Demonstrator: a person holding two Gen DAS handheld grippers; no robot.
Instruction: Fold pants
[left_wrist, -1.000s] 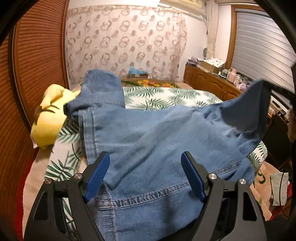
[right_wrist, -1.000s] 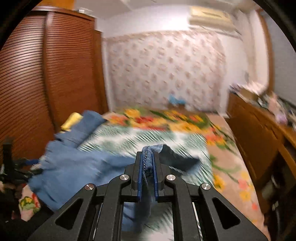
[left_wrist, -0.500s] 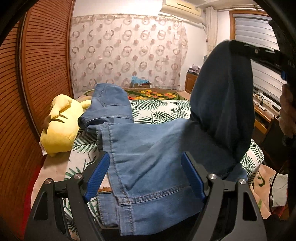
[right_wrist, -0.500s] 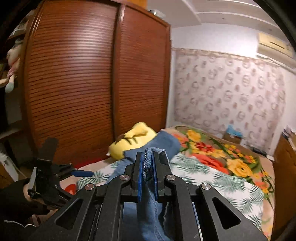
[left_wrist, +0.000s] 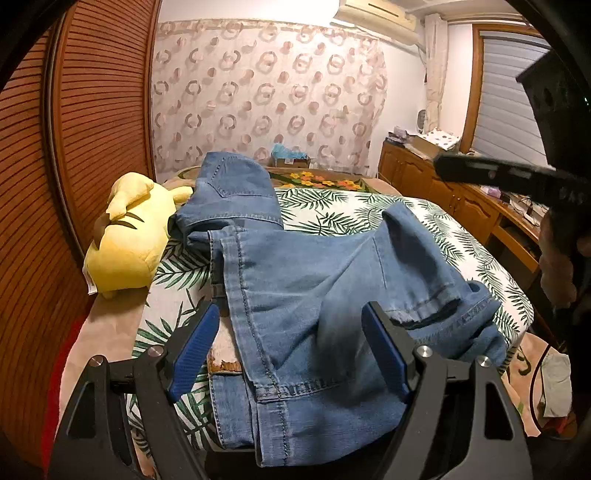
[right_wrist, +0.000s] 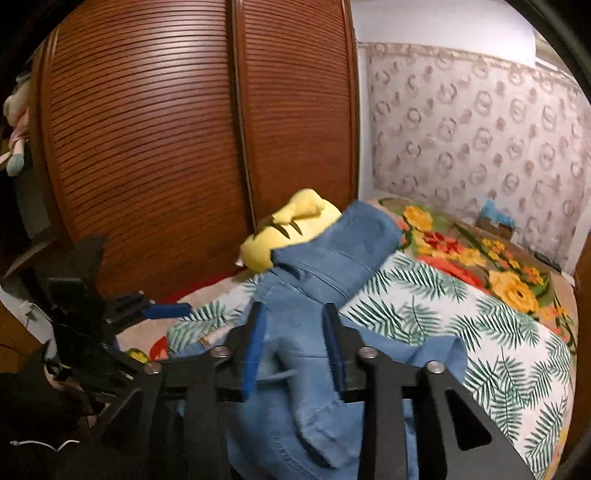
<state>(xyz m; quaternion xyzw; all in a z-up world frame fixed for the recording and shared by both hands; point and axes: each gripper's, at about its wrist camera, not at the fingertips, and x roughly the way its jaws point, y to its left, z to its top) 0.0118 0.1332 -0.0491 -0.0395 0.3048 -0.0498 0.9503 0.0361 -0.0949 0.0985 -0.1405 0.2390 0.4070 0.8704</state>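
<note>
Your bed with the palm-leaf printed cover (left_wrist: 369, 210) fills the middle of the room, soft and flat, beside the ribbed brown wooden wardrobe doors (right_wrist: 155, 147) on its left. On it lie the blue denim pants (left_wrist: 303, 280), sturdy cloth with stitched seams and hems. They are doubled over, one leg laid across the other. Their long axis runs from the near edge of the bed away toward the far curtain wall, with the far end bunched and raised beside the rounded yellow plush toy (left_wrist: 129, 236). A loose hem curls at the near right.

Your left gripper (left_wrist: 291, 350) hovers over the near denim, its blue ribbed pads spread wide and holding nothing. Your right gripper (right_wrist: 293, 343) is opening its jaws. Denim lies between and below its pads, which do not press on it.
</note>
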